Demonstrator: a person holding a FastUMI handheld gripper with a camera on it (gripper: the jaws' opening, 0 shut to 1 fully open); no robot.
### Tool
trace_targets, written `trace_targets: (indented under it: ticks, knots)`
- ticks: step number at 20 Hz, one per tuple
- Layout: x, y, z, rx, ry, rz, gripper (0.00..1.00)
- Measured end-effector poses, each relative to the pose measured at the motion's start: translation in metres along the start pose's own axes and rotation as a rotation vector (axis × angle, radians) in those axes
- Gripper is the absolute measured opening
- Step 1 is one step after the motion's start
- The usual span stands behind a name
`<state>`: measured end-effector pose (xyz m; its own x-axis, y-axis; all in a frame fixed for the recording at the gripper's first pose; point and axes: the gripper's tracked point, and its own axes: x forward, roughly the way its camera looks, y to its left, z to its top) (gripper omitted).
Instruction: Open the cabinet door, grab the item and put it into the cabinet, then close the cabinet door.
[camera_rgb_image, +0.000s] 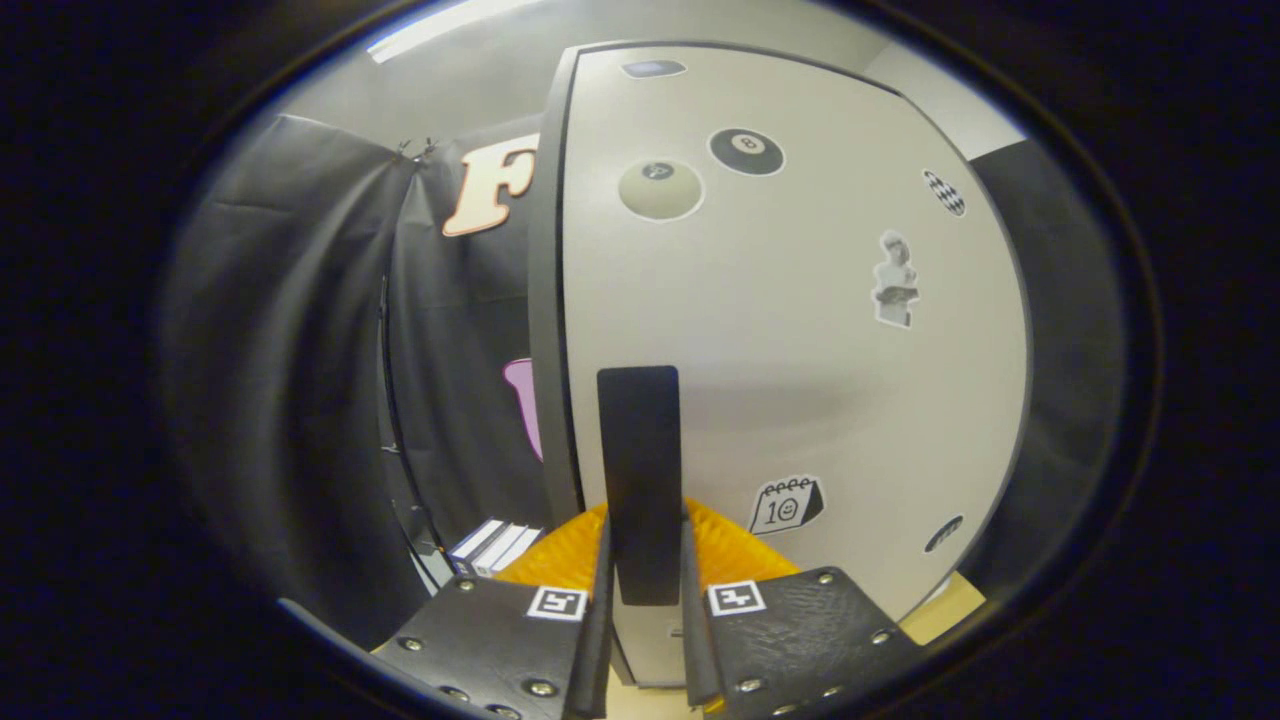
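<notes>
The tool (645, 560) is clamped on the cabinet door's handle (638, 470), both orange ribbed fingers (560, 555) pressing its sides. The cabinet door (800, 330) looks shut or nearly so. Risk: the handle is a smooth, flat black bar (little purchase), so a pull off the hinge arc could let it slip free. The door is matte pale grey, sticker-dotted. The item, seemingly a striped box (495, 545), sits on the bench near the cabinet's left edge.
</notes>
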<state>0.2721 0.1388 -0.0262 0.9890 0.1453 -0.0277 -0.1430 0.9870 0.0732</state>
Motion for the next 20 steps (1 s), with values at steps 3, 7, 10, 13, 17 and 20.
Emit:
trace_targets:
  ticks: [3,7,10,13,17,20]
  knots:
    - [-0.001,0.0,-0.001,0.019,0.019,0.009,0.3]
    - [-0.008,-0.001,-0.005,0.015,0.031,0.011,0.21]
    - [-0.031,-0.006,-0.005,0.01,0.029,-0.004,0.21]
    - [-0.057,-0.013,-0.004,0.009,0.037,-0.017,0.21]
    - [-0.096,-0.027,-0.003,0.015,0.036,-0.035,0.21]
    - [-0.121,-0.039,-0.004,0.02,0.044,-0.043,0.21]
